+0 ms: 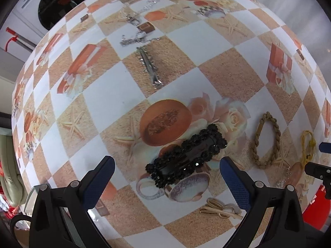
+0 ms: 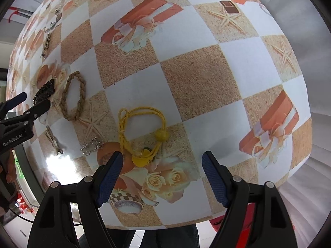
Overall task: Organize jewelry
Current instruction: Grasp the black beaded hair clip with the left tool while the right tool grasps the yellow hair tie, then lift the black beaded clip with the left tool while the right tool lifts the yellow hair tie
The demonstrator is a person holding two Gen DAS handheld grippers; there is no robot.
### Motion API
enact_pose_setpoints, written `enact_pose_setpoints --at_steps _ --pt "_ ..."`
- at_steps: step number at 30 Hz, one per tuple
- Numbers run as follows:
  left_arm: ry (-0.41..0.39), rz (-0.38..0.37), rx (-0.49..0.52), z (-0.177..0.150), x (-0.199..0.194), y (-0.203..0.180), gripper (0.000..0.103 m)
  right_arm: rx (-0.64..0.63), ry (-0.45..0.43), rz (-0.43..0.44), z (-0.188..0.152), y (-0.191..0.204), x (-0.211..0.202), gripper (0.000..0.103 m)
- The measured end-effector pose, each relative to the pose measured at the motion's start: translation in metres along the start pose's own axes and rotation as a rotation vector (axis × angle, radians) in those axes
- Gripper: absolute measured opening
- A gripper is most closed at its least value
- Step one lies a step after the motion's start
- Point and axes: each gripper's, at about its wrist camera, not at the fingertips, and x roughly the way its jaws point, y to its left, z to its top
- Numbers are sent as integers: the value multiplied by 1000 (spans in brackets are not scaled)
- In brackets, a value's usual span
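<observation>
The left gripper (image 1: 166,165) hangs straight over the desk (image 1: 103,103) with its jaws spread wide and empty, and the black beaded hair clip (image 1: 186,155) lies slantwise between and just beyond the blue pads (image 1: 233,184). To take it well, I'd say the jaws should turn until they cross the clip's narrow width, then come down evenly so both pads meet its sides; pinching it end to end would likely make it pivot or skid on the slick cloth.

The right gripper (image 2: 162,165) is likewise wide open with nothing in it, poised above the yellow elastic hair tie (image 2: 140,130), whose flower charm sits just ahead of the left pad. The cord lies flat, so closing on the charm or bead (image 2: 161,136) looks the safer hold.

Outward lie a braided rope bracelet (image 1: 265,140), a small silver piece (image 2: 91,145), a pale loop (image 1: 217,207) near the desk's edge, and, farther off, a silver spiked hair clip (image 1: 149,66) and chains (image 1: 134,39).
</observation>
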Motion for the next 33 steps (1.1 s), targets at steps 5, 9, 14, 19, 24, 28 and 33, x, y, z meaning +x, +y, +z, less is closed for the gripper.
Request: enact_pose_setpoints --at_steps 5,9,14,19,24,28,33 --pt "7 -23 -9 11 8 6 103 -46 -19 -40 7 22 6 81" --pt "3 -63 -9 14 6 4 91 -86 -34 -91 9 44 13 74" --pt "-17 -76 8 4 -5 -19 70 -111 -61 -127 11 61 10 45" --pt "-24 -77 5 7 -12 -20 65 -107 -67 -124 15 64 9 20" --pt "-29 -80 -20 5 -20 -17 64 -98 -65 -94 21 66 8 16" --pt "-24 -95 -73 -3 -25 -2 39 -80 -73 -44 31 57 0 16" --pt "-41 -117 -126 -13 -35 10 25 -104 -103 -26 39 64 -16 16"
